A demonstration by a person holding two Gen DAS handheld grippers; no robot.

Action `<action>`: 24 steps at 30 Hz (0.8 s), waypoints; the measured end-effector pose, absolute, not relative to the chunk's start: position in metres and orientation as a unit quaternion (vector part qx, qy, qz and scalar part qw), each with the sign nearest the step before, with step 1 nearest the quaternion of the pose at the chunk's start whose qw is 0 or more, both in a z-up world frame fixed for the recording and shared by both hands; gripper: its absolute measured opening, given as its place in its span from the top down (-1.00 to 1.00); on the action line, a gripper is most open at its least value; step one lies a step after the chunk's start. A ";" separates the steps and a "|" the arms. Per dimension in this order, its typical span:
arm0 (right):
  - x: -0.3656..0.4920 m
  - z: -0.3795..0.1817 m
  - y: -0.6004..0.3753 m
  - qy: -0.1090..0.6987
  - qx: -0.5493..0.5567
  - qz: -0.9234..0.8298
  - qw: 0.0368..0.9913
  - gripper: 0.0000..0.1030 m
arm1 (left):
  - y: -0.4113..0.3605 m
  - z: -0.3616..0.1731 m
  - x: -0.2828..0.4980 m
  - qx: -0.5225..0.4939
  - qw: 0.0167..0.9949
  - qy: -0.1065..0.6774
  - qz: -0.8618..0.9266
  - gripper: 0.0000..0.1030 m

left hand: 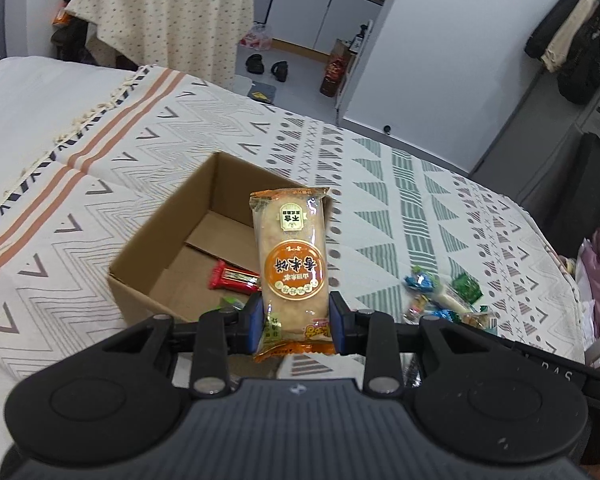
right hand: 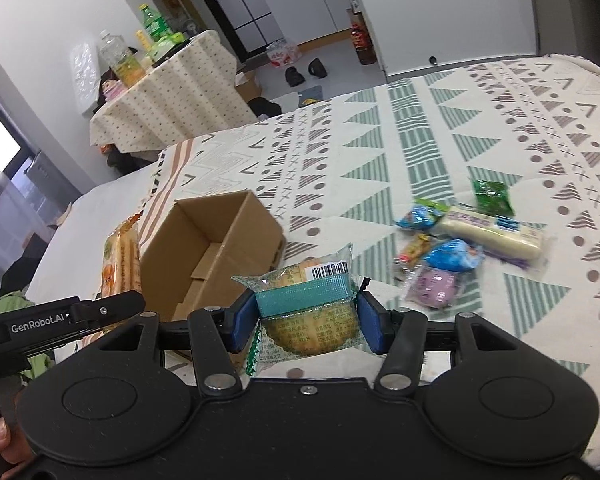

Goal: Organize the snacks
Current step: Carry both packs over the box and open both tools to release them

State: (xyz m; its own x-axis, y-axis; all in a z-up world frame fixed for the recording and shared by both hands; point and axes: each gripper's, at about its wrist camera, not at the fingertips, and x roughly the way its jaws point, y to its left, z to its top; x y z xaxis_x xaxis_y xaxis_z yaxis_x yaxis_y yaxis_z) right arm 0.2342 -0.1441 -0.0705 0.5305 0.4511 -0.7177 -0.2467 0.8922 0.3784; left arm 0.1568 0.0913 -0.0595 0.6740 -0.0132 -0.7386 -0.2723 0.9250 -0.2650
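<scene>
Both tools are loaded. Left tool (left hand: 296, 324) is clenched on an orange rice cracker pack (left hand: 290, 268), held upright at frame centre, over the near right part of the open box (left hand: 156, 240). Right tool (right hand: 306, 320) is clenched on a green-banded pastry pack (right hand: 308, 308), low centre of its view, just right of the box (right hand: 204, 240) and not yet over the opening.

Box sits on the patterned bed cover (left hand: 380, 184), centre-left of the left view. Inside it: a red bar (left hand: 234, 277) on the floor of the box, plus a green wrapper edge (left hand: 232, 303) near the front wall, partly hidden by the tool.

Left to do: a loose pile at right of the right view: white roll (right hand: 492, 232), green packet (right hand: 493, 197), two blue packs (right hand: 420, 216), a pink one (right hand: 436, 286), a small orange one (right hand: 413, 250).

Judgement: early stage. Two items boxed at most, two in hand, about six on the bed.
</scene>
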 end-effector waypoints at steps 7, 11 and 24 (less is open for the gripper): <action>0.242 -0.065 -0.109 0.442 0.103 0.219 0.864 -0.01 | 0.122 -0.056 0.161 -0.184 0.896 0.396 0.084 0.37; 0.247 -0.063 -0.091 0.442 0.097 0.228 0.862 -0.01 | 0.137 -0.056 0.166 -0.188 0.894 0.397 0.088 0.37; 0.258 -0.069 -0.045 0.454 0.077 0.244 0.853 -0.01 | 0.170 -0.078 0.185 -0.197 0.879 0.425 0.093 0.33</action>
State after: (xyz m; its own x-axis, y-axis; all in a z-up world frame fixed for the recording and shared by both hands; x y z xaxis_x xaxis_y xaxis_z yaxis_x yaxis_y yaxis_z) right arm 0.2577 -0.0450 -0.0685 0.4683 0.4866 -0.7375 -0.3466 0.8690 0.3532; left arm 0.1847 0.1698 -0.0780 0.6216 -0.0035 -0.7833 -0.3308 0.9053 -0.2665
